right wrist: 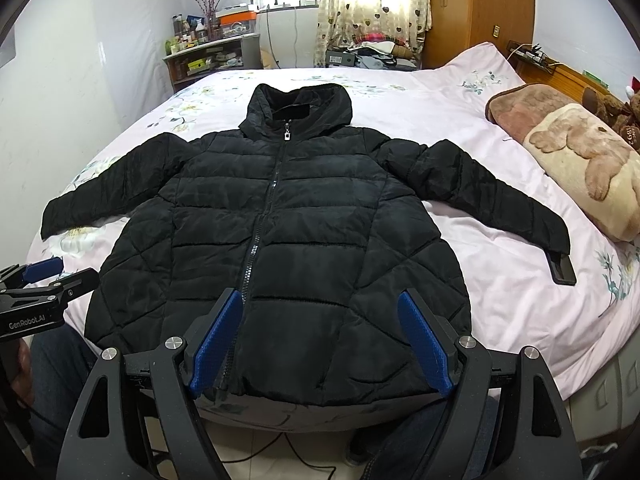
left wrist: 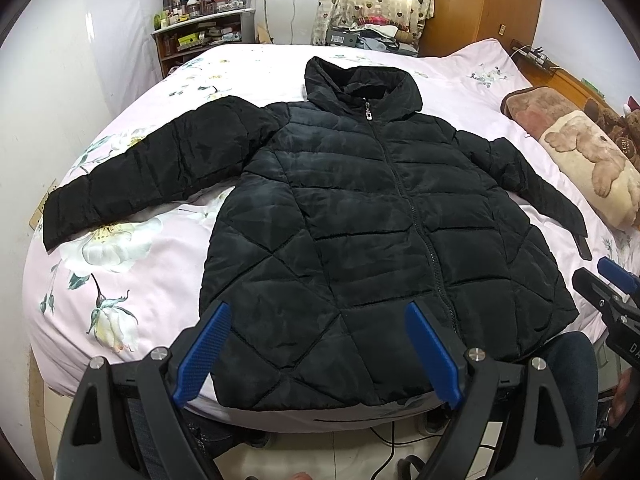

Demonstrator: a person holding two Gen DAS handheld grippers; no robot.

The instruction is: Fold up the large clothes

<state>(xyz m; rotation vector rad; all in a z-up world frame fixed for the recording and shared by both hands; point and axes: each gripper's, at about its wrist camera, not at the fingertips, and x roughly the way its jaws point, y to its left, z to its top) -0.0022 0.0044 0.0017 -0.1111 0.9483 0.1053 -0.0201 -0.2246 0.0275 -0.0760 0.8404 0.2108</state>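
Observation:
A black quilted hooded jacket (left wrist: 360,208) lies flat, front up and zipped, on the pink floral bed (left wrist: 120,264), with both sleeves spread out sideways. It also shows in the right wrist view (right wrist: 304,216). My left gripper (left wrist: 318,312) is open and empty, hovering above the jacket's lower left hem. My right gripper (right wrist: 320,300) is open and empty, hovering above the hem near the zip's bottom end. Each gripper shows at the edge of the other's view: the right one (left wrist: 612,280) and the left one (right wrist: 44,276).
A folded brown and cream blanket (right wrist: 580,156) lies at the bed's right side, with plush toys (right wrist: 624,120) behind it. A dark phone-like object (right wrist: 562,268) lies by the right cuff. A cluttered shelf (right wrist: 208,56) and wardrobe (right wrist: 480,8) stand beyond the bed. Cables run on the floor below.

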